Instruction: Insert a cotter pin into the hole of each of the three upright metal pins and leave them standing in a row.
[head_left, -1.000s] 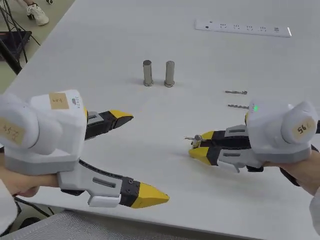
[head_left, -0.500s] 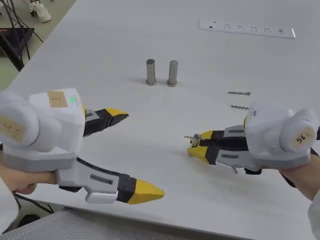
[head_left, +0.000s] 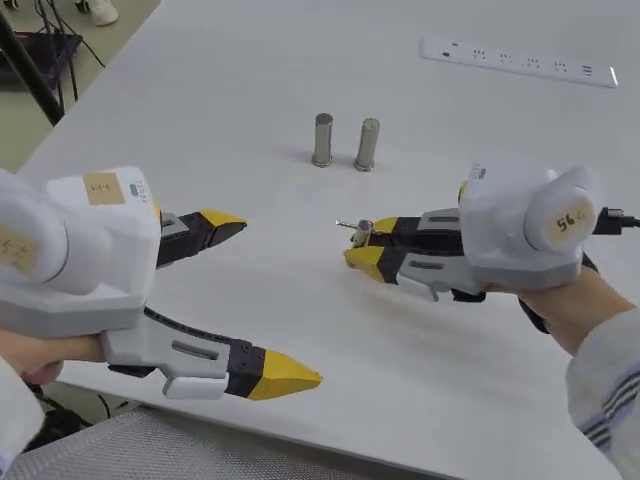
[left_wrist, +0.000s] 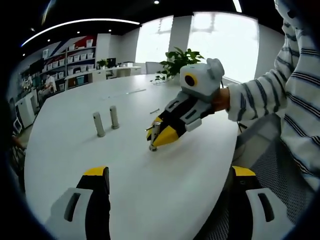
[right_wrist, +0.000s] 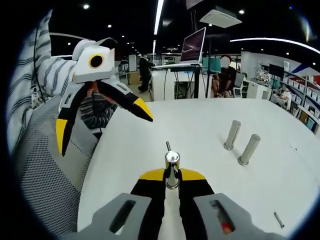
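Note:
Two plain metal pins (head_left: 322, 138) (head_left: 367, 143) stand upright side by side on the white table (head_left: 230, 80). My right gripper (head_left: 368, 245) is shut on a third metal pin (head_left: 364, 231), held just above the table in front of the pair. A thin cotter pin (head_left: 346, 224) sticks out of that pin's top. In the right gripper view the held pin (right_wrist: 172, 166) stands between the yellow fingertips, the cotter pin (right_wrist: 168, 146) pointing away. My left gripper (head_left: 255, 295) hovers open at the near left, with nothing between its jaws.
A white power strip (head_left: 520, 62) lies at the table's far right. One loose cotter pin (right_wrist: 277, 219) rests on the table to the right of my right gripper. The table's near edge (head_left: 330, 445) runs just below the left gripper.
My right gripper has carried the held pin left and farther away, closer to the two standing pins. The left gripper has stayed open and nearly still.

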